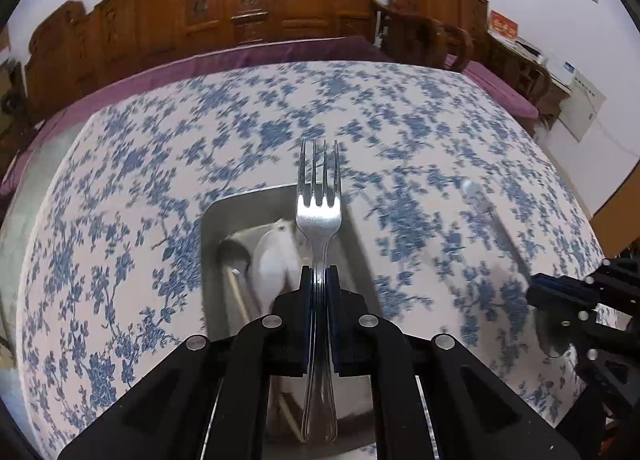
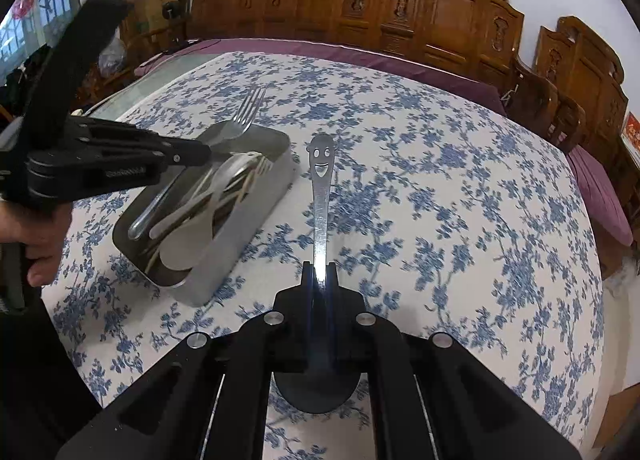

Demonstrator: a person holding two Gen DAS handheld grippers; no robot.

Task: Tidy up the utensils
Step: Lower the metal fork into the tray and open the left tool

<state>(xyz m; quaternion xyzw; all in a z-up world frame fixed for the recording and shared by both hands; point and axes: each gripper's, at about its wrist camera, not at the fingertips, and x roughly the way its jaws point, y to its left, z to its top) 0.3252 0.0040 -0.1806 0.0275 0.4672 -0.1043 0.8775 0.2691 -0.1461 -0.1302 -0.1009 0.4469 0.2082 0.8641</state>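
On the left, a bare hand (image 2: 38, 244) grips the handle of the left gripper (image 2: 206, 154), which reaches out level over the metal tray (image 2: 224, 260); small embossed lettering on its black side is too blurred to read. Its jaws are pressed together on the handle of a steel fork (image 1: 319, 216), tines pointing away and hanging above the tray's far end. In the tray lie a white plastic spoon (image 2: 180, 248), pale forks and a metal utensil, heaped lengthwise. The tray sits on a counter (image 2: 440, 200) covered in blue floral cloth. Just right of the tray, the right gripper (image 2: 320, 272) pinches a steel spoon (image 2: 320, 196) by its handle, held above the cloth; the handle end carries a cut-out smiling face, and the bowl sits back beneath the gripper body. Beyond the counter stand carved wooden chairs (image 2: 400, 0) with purple cushions. Nothing lies between the spoon and the tray.
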